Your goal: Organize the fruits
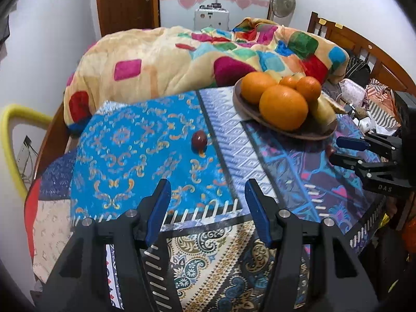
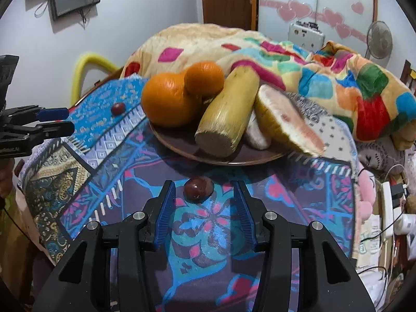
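A brown plate (image 1: 306,130) (image 2: 182,145) holds several oranges (image 1: 283,106) (image 2: 166,101), a yellow-green stalk piece (image 2: 228,111) and a cut melon slice (image 2: 286,122). One small dark red fruit (image 1: 199,139) (image 2: 118,108) lies on the blue cloth, well ahead of my left gripper (image 1: 208,195), which is open and empty. A second dark red fruit (image 2: 199,189) lies just in front of the plate, between the fingertips of my open right gripper (image 2: 204,195), not touched. The right gripper also shows in the left wrist view (image 1: 340,150).
The fruit sits on patterned cloths (image 1: 145,150) over a raised surface beside a bed with a colourful blanket (image 1: 182,57). A yellow chair frame (image 1: 7,135) stands left. Cables and a power strip (image 2: 387,208) lie at the right.
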`<action>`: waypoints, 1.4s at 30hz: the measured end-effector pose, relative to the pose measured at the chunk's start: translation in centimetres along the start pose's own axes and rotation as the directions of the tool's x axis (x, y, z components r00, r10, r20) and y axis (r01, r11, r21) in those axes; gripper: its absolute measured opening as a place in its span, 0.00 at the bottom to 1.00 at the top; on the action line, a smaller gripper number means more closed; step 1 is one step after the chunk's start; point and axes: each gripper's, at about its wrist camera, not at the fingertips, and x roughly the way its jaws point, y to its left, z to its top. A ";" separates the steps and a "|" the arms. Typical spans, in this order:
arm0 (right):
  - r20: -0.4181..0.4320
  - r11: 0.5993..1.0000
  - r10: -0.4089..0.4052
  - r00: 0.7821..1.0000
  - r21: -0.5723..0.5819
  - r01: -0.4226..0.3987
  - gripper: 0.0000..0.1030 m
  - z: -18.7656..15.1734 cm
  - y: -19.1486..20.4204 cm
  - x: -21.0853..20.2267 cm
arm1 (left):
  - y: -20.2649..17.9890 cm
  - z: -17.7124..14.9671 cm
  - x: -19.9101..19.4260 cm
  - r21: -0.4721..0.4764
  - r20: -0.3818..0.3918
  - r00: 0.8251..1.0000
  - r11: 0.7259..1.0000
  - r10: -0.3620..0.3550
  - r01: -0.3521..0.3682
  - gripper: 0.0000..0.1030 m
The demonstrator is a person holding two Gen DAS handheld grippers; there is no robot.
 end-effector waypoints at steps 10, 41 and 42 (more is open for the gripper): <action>-0.001 0.999 0.005 1.000 -0.036 -0.005 0.19 0.2 0.6 0.6 | 0.8 0.3 2.3 -0.013 -0.039 0.999 1.000 -0.005 0.004 0.45; 0.095 0.999 -0.016 0.995 0.043 0.012 0.19 0.2 -3.8 -1.8 | -1.2 4.5 6.2 0.055 -0.055 0.998 0.998 0.033 -0.030 0.16; 0.097 0.999 -0.015 0.995 0.042 0.011 0.19 0.1 -3.7 -1.9 | -1.4 4.5 5.8 0.055 -0.048 0.999 0.998 0.024 -0.021 0.16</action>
